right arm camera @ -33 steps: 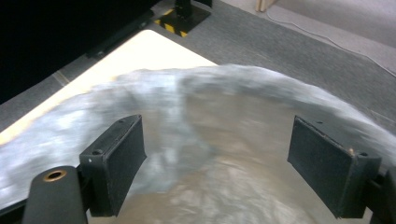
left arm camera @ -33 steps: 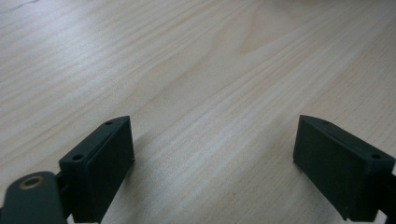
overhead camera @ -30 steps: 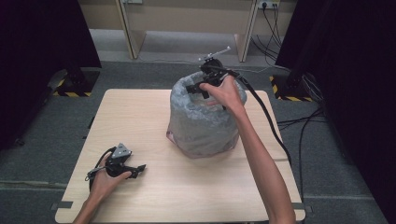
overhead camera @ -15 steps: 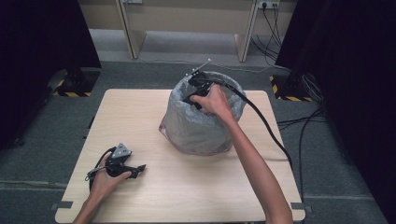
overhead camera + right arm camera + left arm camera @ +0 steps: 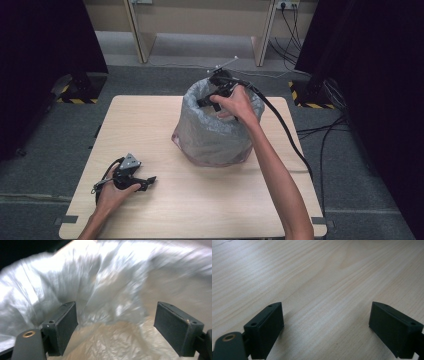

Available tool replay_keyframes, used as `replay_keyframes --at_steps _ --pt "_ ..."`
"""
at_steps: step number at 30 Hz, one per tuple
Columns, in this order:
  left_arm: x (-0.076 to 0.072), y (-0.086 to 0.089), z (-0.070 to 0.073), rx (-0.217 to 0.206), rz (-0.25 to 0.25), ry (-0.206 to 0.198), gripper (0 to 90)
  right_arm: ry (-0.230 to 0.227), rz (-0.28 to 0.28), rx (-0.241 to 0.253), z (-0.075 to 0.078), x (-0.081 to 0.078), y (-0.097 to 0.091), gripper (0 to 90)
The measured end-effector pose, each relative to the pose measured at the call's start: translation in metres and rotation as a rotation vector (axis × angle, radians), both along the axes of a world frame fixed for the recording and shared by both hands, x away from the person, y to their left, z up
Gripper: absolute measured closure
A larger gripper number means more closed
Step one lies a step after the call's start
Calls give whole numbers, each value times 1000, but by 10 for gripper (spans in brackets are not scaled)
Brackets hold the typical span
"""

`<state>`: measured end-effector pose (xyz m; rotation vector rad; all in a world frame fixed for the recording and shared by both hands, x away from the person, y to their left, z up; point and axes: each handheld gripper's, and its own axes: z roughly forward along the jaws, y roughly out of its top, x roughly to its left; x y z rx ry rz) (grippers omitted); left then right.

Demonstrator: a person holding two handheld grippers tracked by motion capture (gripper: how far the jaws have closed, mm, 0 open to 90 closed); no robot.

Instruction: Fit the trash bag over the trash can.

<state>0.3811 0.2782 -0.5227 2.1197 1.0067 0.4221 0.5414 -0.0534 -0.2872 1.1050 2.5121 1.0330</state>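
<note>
Standing on a pale wooden surface [image 5: 200, 200] is a bin lined with a thin, crinkled, see-through plastic bag [image 5: 210, 137], placed right of centre and toward the far edge. The bag drapes over the rim and down the outside walls to the base, where a hint of pink shows through it.

A person's right arm reaches in from the bottom right of the high view, and the hand holds the right tool [image 5: 212, 99] at the mouth of the bin, just above the rim on the far side and pointing down into the opening. Its black cable trails off to the right across the surface. In the right gripper view the two black jaws stand well apart, with nothing pressed between them; beyond them lies the bag's silvery folded wall [image 5: 82, 282] and a flatter, cream-tinted stretch lower down, which may be the bottom of the liner, though blur makes that hard to judge.

Near the front left corner, well apart from the bin, the left tool [image 5: 142, 182] rests low over the surface in the person's left hand. Its jaws are also spread wide over bare wood, gripping nothing.
</note>
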Motion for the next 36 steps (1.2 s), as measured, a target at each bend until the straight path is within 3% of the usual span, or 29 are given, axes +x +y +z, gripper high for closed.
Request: replay_keyframes --at_steps 1,5,10,13,19,21,23,25,26,30,31,36 --pt "0 0 0 0 0 0 114 -13 -16 29 6 1 -6 184" --pt "0 0 0 0 0 0 114 -31 -43 41 12 3 -13 184" --pt "0 0 0 0 -1 0 114 -43 -103 -45 4 13 -15 192" --pt "0 0 0 0 -1 0 114 5 -85 -91 -14 21 -9 193" --pt "0 0 0 1 -2 0 114 69 -68 -163 -34 27 -2 203" --pt "0 0 0 2 -3 0 114 71 -67 -164 -35 28 -3 202" --pt "0 0 0 0 -3 0 114 59 -68 -119 -28 26 -6 203" --pt "0 0 0 2 -4 0 114 58 -68 -105 -25 24 -7 203" --pt "0 0 0 2 -4 0 114 41 -71 -62 -16 22 -11 204" --pt "0 0 0 1 -4 0 114 16 -72 -16 -3 19 -17 203" --pt "0 0 0 1 -4 0 114 5 -71 20 5 18 -21 201" --pt "0 0 0 2 -4 0 114 -29 -80 56 20 16 -26 196"
